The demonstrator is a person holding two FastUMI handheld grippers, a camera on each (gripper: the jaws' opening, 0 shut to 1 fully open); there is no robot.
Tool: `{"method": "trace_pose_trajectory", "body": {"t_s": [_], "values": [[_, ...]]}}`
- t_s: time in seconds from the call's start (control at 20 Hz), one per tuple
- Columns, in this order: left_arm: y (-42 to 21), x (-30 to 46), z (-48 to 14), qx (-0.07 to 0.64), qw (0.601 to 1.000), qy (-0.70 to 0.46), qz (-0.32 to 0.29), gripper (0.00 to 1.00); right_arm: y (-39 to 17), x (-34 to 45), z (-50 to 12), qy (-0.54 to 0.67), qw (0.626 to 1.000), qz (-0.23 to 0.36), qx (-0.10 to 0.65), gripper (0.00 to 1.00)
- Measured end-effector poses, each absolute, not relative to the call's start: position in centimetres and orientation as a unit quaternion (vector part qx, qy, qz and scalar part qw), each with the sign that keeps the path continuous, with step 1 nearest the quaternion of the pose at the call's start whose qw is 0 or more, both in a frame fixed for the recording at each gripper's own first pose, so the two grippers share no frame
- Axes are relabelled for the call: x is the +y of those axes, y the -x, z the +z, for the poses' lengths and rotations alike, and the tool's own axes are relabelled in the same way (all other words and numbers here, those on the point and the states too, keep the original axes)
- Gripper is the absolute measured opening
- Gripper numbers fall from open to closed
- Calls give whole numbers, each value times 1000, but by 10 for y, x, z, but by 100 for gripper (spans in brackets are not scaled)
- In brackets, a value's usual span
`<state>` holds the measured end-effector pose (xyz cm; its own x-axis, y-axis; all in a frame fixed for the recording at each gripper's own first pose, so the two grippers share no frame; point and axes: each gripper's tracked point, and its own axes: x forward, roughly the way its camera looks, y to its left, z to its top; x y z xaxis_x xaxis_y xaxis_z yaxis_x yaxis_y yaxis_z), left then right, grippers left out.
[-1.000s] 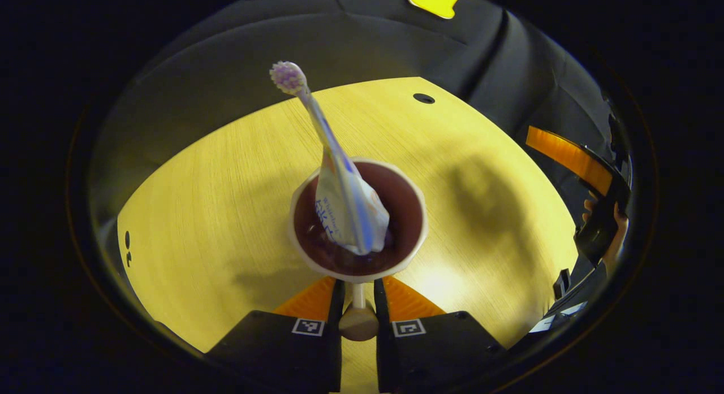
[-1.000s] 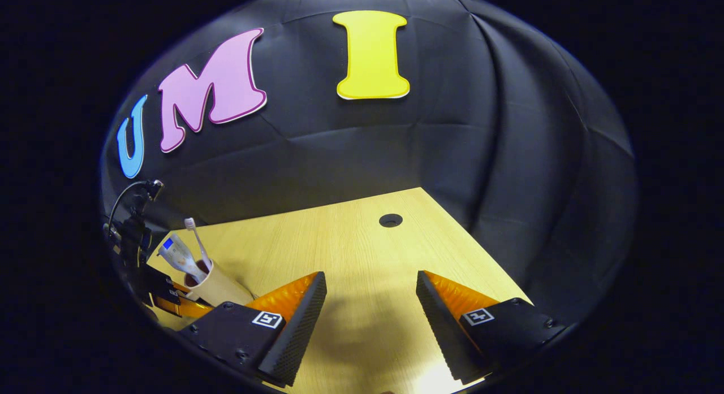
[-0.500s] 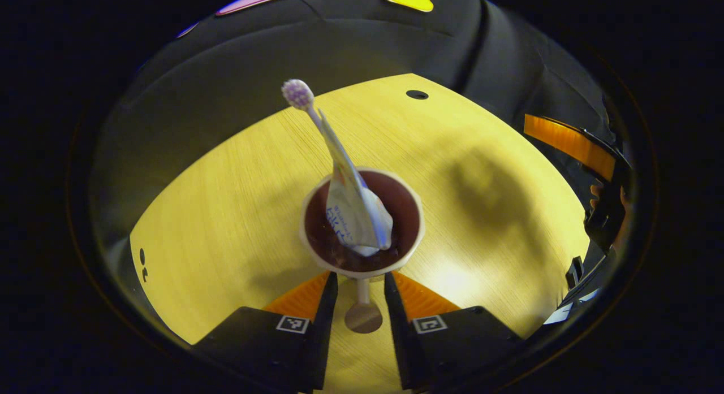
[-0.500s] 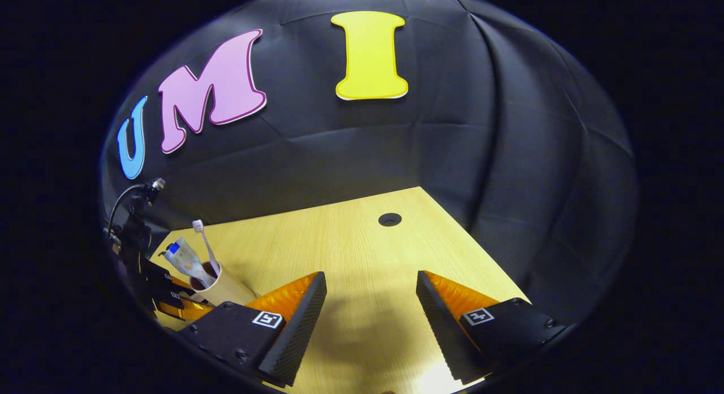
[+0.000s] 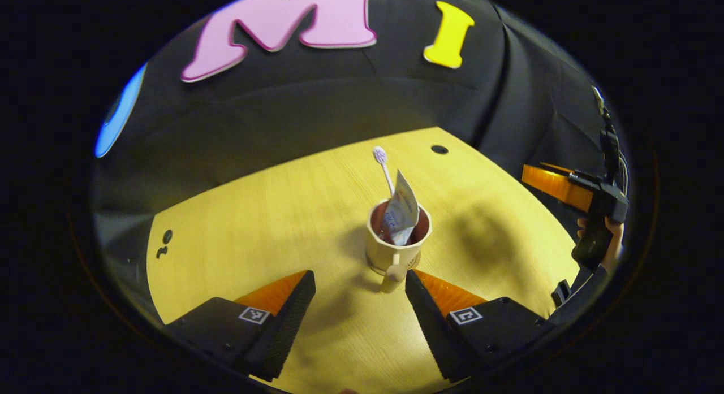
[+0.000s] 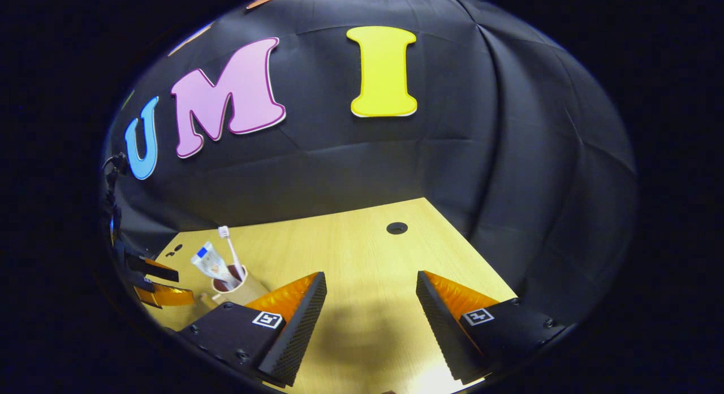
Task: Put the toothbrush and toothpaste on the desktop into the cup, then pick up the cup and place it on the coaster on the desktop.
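So the worktop point(image 5: 237, 236) is a pale wood-grain desktop, lit warm and a bit yellow, with black cloth draped behind it along the far edge and round the right side as the booth wall. There's a small round dark hole point(image 5: 439, 150) near the far right corner, and a couple of small dark marks point(image 5: 164, 242) close to the left edge.

The cup point(image 5: 396, 250) stands upright roughly mid-worktop, cream outside and dark brown inside, with a handle pointing back toward the left gripper. The toothbrush point(image 5: 383, 168) sticks up out of it, head on top, leaning a little toward the far edge, and the toothpaste point(image 5: 402, 210) tube sits in there beside it. A coaster can't really be made out under the cup.

The left gripper point(image 5: 359, 295) has its fingers spread wide, released, with the cup just ahead of the gap and nothing touching it. The right gripper point(image 6: 370, 301) is also spread apart with nothing in it, hanging over bare wood near the front edge. From its view the cup sits off near the left side. A hand point(image 5: 608, 250) grips the right gripper's handle at the right edge of the left gripper view.

Soft shadows fall on the wood to the right of the cup.
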<state>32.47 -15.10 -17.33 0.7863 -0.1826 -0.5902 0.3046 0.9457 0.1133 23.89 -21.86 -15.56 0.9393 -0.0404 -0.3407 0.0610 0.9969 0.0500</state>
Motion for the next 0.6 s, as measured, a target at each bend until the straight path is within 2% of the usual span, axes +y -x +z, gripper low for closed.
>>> {"method": "trace_pose_trajectory", "body": {"t_s": [0.25, 0.6], "values": [[-292, -115, -126, 199, 976, -58, -63, 99, -200, -193, -108, -27, 989, -24, 144, 98], [-199, -54, -47, 68, 998, 8, -1, 99, -123, -137, -53, -11, 994, 3, 109, 98]]}}
